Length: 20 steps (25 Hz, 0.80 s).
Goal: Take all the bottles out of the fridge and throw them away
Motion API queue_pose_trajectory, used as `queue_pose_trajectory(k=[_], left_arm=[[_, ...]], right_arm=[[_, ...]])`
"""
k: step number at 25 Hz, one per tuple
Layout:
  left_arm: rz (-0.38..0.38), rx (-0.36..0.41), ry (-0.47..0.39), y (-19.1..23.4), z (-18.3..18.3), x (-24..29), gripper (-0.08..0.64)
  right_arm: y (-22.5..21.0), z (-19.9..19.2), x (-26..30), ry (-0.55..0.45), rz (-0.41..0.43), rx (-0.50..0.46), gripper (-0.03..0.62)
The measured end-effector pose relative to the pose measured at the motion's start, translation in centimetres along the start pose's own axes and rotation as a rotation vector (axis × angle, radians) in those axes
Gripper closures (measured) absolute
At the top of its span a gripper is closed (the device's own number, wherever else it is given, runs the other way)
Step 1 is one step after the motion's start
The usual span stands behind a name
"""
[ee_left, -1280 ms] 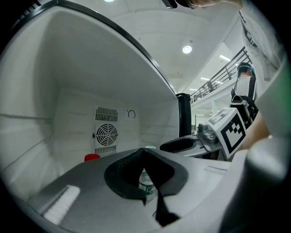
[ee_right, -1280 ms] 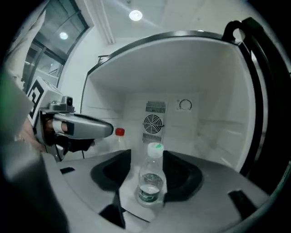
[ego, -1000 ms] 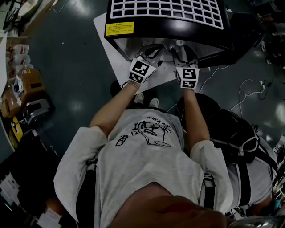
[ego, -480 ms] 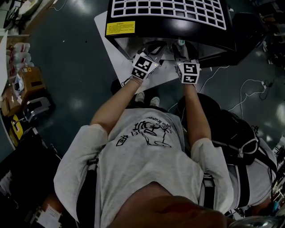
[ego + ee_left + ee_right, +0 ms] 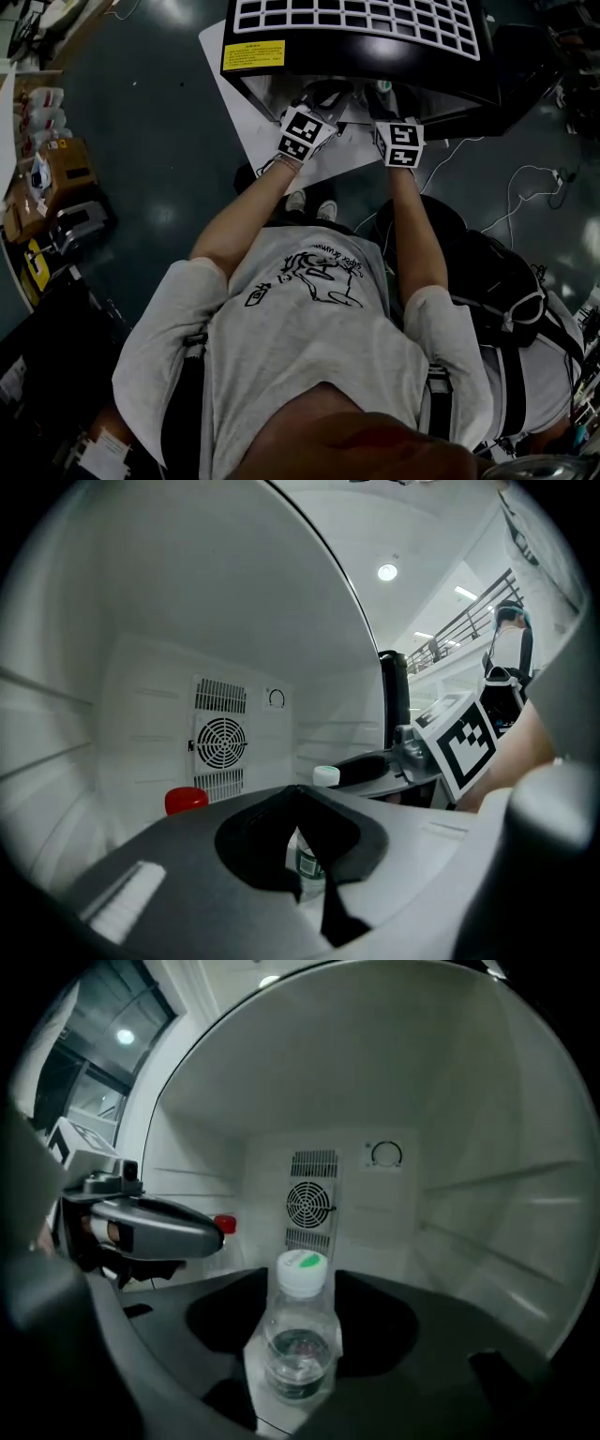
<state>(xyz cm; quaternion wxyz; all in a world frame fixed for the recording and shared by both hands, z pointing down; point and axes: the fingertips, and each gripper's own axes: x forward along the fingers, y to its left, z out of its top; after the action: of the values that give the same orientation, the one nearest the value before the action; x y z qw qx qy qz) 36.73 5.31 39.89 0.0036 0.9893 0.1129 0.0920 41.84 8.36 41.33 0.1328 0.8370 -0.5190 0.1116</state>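
inside the small black fridge with a white grid on top point(image 5: 375, 73), where both arms reach in, we find the right gripper point(image 5: 300, 1335) spread wide around a clear plastic bottle with a white, green-marked cap point(image 5: 298, 1358). its dark pads lie against the bottle's two sides, so we judge the bottle pinched. it is upright, in front of the round fan grille point(image 5: 311, 1206). the left gripper point(image 5: 302, 850) is near it, pads pressed almost together with only a slit between them. a strip of labelled clear bottle shows through that slit, beyond the pads, not held. a red cap point(image 5: 186, 800) shows near the back wall.

what worries us: the bottle is smooth and round, so a light hold could let it slide or swivel on the way out. the two grippers are close, and a sideways pull might knock one against the other or clip the fridge's front edge. a careless reach with the left gripper could tip whatever wears the red cap.
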Motion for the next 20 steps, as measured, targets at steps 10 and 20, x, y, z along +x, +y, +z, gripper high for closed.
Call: queue_pose_trajectory(k=[10, 20], left_arm=[[0.001, -0.01, 0.001, -0.04, 0.33, -0.22, 0.551], [0.005, -0.015, -0.01, -0.11, 0.86, -0.86, 0.551]], right_arm=[[0.04, 0.05, 0.04, -0.002, 0.003, 0.0, 0.417], [0.51, 0.28, -0.7, -0.014, 0.009, 0.01, 0.433]])
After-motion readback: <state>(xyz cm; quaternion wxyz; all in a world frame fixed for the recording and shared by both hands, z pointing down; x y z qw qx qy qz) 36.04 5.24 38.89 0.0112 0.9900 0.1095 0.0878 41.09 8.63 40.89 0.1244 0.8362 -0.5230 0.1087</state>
